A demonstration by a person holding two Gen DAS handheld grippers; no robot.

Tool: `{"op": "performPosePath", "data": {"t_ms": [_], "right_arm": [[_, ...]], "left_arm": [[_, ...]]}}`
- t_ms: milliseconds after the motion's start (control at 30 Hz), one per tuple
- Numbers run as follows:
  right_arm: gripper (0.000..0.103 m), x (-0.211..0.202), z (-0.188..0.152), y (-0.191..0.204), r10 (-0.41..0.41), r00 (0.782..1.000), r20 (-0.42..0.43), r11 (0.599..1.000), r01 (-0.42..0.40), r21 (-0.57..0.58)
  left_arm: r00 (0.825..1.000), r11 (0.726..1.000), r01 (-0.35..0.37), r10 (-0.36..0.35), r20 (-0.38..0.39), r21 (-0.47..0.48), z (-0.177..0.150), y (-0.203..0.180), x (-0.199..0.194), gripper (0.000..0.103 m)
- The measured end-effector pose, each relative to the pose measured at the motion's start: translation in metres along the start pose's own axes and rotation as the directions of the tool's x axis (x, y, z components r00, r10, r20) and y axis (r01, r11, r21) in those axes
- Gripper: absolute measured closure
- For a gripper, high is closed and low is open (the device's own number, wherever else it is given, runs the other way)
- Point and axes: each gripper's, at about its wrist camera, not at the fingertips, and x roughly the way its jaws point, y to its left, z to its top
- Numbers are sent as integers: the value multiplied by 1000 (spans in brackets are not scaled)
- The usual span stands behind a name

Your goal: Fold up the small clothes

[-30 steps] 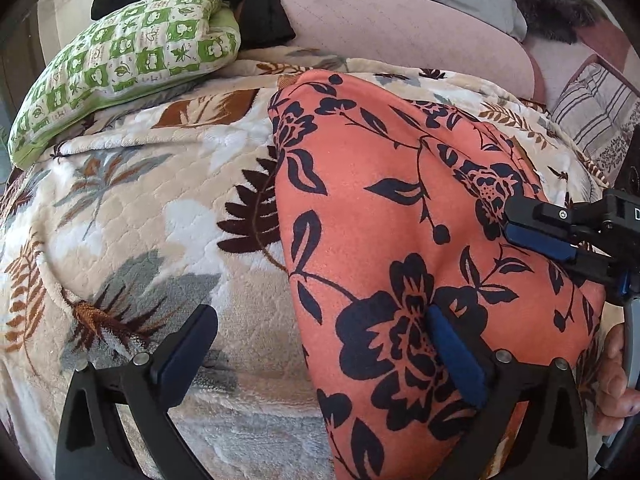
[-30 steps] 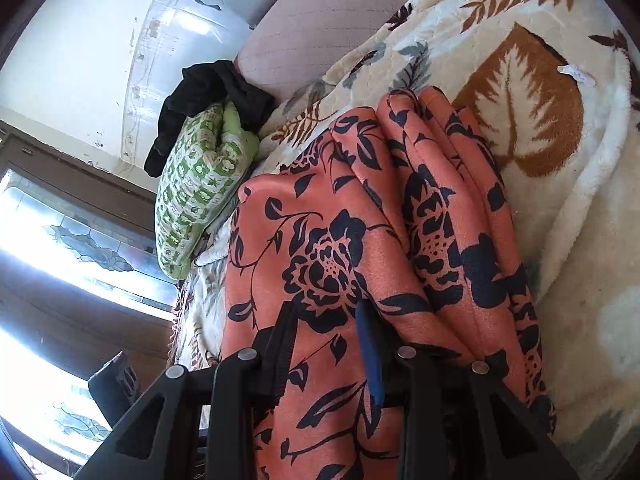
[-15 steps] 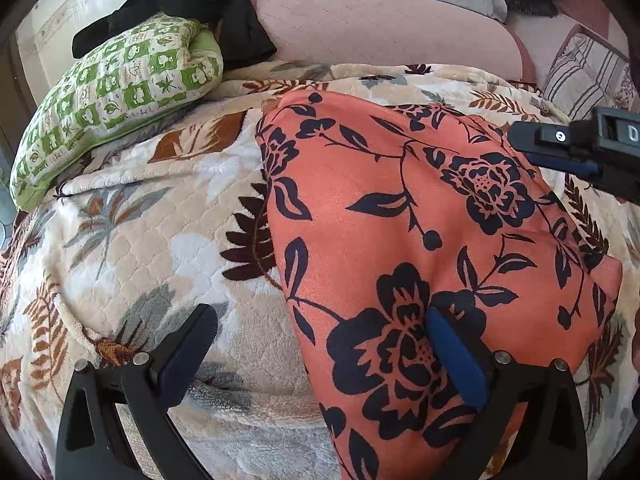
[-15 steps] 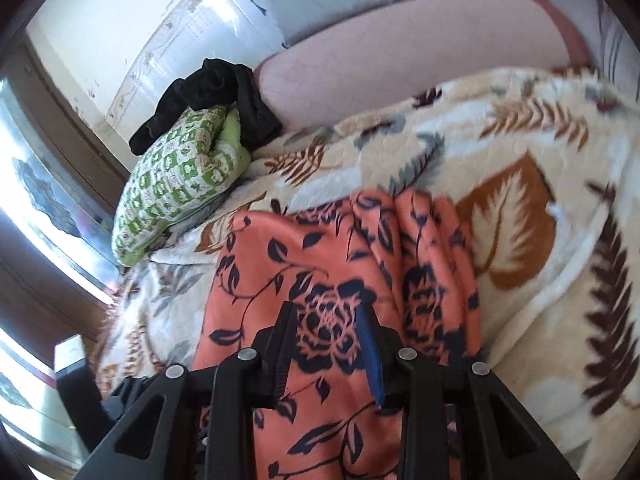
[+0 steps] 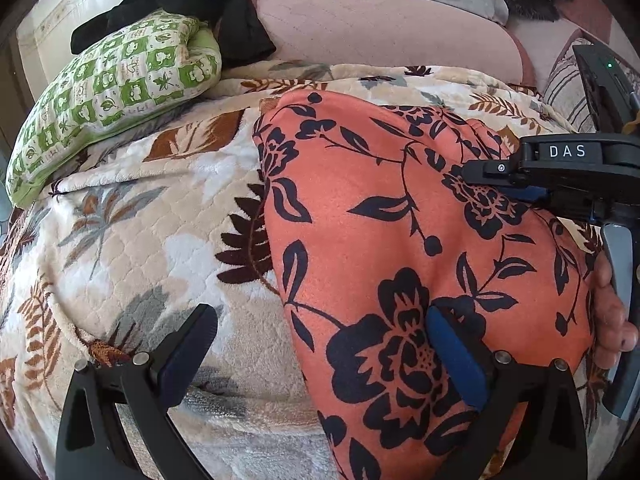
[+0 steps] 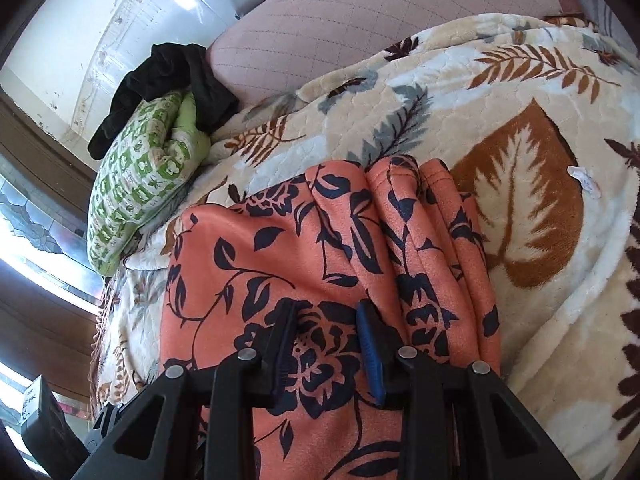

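An orange garment with dark flowers (image 5: 380, 220) lies spread on a leaf-print blanket (image 5: 140, 240). My left gripper (image 5: 320, 352) hangs low and open wide, one finger over the blanket and the other over the garment's near corner, with the cloth's left edge running between them. My right gripper (image 6: 326, 340) hovers over the garment (image 6: 248, 264) with its jaws a narrow gap apart. The flower print runs unbroken behind the jaws, so nothing is pinched. From the left wrist view the right gripper (image 5: 488, 180) reaches in from the right, with a hand (image 5: 612, 320) on its handle. The garment's right side is bunched in pleats.
A green patterned pillow (image 5: 108, 92) with a black garment (image 5: 200, 4) on it lies at the far left. A pink cushion (image 5: 380, 28) runs along the back and a striped pillow (image 5: 568, 84) sits at far right. Bare blanket (image 6: 520, 120) shows right of the garment.
My right gripper lifted off the garment's right side, swung and rolled, and now hangs farther up over the cloth. The left gripper stayed put and open. The garment lies as before.
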Motion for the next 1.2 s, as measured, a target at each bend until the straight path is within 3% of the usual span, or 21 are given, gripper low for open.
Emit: {"op": "performPosePath", "data": {"t_ms": [267,467,533,733,800,833,1000,1200], "right_arm": [[68,-20,4,22,-78,997,12,996,79,-45],[63,-34,18,69,33,999,43,987,-26,-156],[31,-25,22,82,36,998,44,983,-27,-180],[31,36,22,94,-42,998,-52,977,30,-211],[26,64,19,84,-85,990,-115,975,59,-215],[22,66,17,82,-65,994,-87,973,43,-226],[21,57,15,82,-51,996,-72,968,32,-250],[21,13,14,71,-77,997,-26,973,70,-221]], "left_arm": [[1000,1000,6,-6,-12,-19,1,2,-1,0],[999,997,29,-31,-20,-71,-3,8,1,0],[1000,997,26,-27,-13,-74,-5,7,0,0],[1000,998,13,-13,-3,-58,-4,4,-2,0],[1000,997,25,-26,-10,-67,-4,6,0,0],[999,997,33,-34,-13,-74,-4,7,1,0],[998,996,61,-62,-19,-61,4,9,-4,0],[993,995,81,-75,93,-63,10,16,-28,0]]}}
